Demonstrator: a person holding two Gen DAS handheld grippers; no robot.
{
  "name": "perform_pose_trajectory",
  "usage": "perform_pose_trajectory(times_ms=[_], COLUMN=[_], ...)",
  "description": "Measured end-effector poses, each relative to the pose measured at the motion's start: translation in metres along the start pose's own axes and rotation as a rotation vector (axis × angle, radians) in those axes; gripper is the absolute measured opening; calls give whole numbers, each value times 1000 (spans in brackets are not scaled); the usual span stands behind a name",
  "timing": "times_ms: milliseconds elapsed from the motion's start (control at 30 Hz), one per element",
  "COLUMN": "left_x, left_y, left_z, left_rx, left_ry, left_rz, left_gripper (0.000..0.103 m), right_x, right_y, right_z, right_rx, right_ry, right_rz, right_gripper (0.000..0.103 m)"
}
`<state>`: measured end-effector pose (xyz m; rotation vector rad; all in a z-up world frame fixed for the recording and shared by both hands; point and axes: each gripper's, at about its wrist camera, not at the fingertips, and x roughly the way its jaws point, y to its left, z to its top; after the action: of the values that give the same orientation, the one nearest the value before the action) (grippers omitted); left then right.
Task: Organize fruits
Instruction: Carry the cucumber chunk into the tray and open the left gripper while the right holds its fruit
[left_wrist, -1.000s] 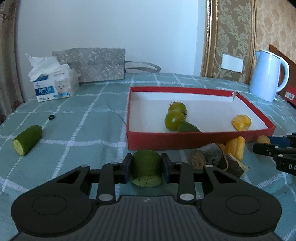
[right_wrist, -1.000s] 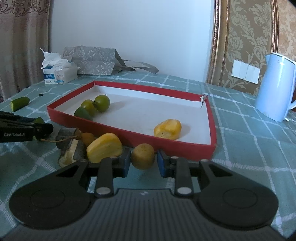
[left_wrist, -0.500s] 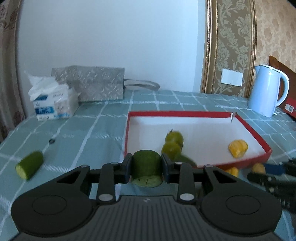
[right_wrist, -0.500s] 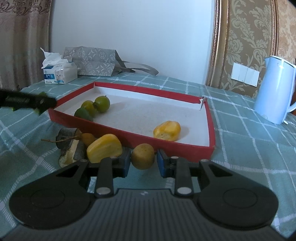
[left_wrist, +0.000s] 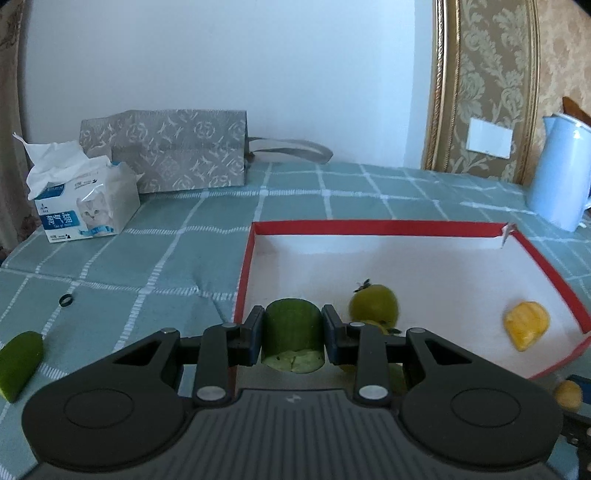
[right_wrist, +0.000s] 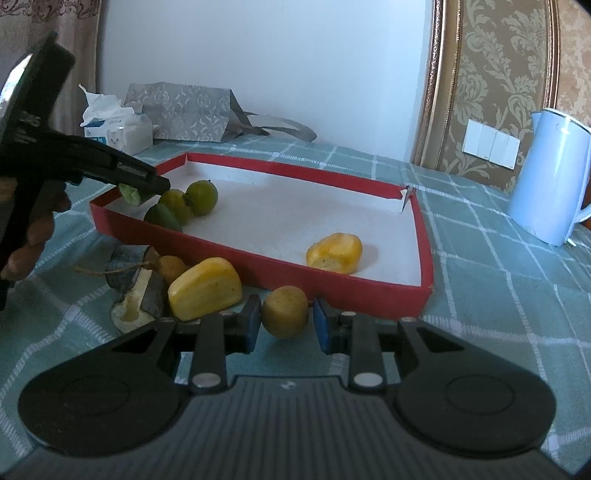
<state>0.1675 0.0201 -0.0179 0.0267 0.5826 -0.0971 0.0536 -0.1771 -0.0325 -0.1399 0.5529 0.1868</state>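
Cucumber chunk nears the tray while a round fruit waits

Left tongs (left_wrist: 291, 334) are clamped on a green cucumber chunk (left_wrist: 291, 332), held above the near-left corner of the red tray (left_wrist: 373, 226). Right tongs (right_wrist: 283, 319) stand apart around a small yellow-brown round fruit (right_wrist: 284, 311) on the tabletop (right_wrist: 517, 295), just outside the tray's near wall; the pads look close to it, but I cannot tell whether they touch.

Inside the tray, at 10 o'clock from the right tongs, lie two green round fruits (right_wrist: 201, 196) and a darker green piece (right_wrist: 162, 218); a yellow jackfruit pod (right_wrist: 334, 252) lies at 1 o'clock.

Outside it, at 10 o'clock and near, lie a second yellow pod (right_wrist: 205, 288), a grey-skinned cut piece (right_wrist: 136, 299) and a small yellow fruit (right_wrist: 170, 267). Another cucumber piece (left_wrist: 18, 360) lies at 9 o'clock of the left tongs.

Judged so, the sorting is roughly half done.
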Motion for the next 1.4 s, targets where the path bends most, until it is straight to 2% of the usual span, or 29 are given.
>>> perform_pose_trajectory(times_ms=[133, 200, 233, 433, 533, 567, 600, 667, 767, 900, 1100, 1200, 1333, 1400], left_x=[4, 2, 1, -10, -25, -30, -39, -53, -70, -84, -88, -89, -81, -81], left_y=[2, 2, 3, -1, 4, 5, 5, 4, 7, 12, 19, 22, 21, 18], left_z=[-1, -2, -3, -8, -13, -14, -17, -23, -33, -45, -58, -63, -68, -68], left_rx=[-2, -1, -4, 25, -7, -18, -27, -24, -20, -26, -41, -38, -29, -10], left_ry=[-2, -11, -14, -49, -73, -82, -104, -162, -198, -200, -125, -117, -51, -61], left_rz=[14, 12, -3, -3, -46, -54, -33, 26, 91, 88, 30, 53, 45, 73], left_gripper=[33, 45, 47, 52, 61, 68, 78, 86, 86, 87, 89, 92, 95, 95], right_x=[2, 3, 3, 4, 4, 4, 4, 4, 3, 1, 0, 0, 0, -2], right_y=[2, 2, 2, 0, 0, 0, 0, -1, 0, 0, -1, -1, -1, -2], right_z=[0, 0, 0, 0, 0, 0, 0, 0, 0, 0, -1, -1, -1, 0], right_rx=[-6, -6, -5, 6, 11, 12, 13, 15, 16, 14, 18, 18, 26, 33], right_ry=[8, 9, 11, 11, 12, 12, 10, 9, 9, 2, 1, -2, -7, -12], right_rz=[3, -1, -2, -7, -7, -7, -7, -8, -5, -1, -9, -14, -13, -14], right_gripper=[29, 29, 29, 29, 29, 29, 29, 29, 29, 29, 29, 29, 29, 29])
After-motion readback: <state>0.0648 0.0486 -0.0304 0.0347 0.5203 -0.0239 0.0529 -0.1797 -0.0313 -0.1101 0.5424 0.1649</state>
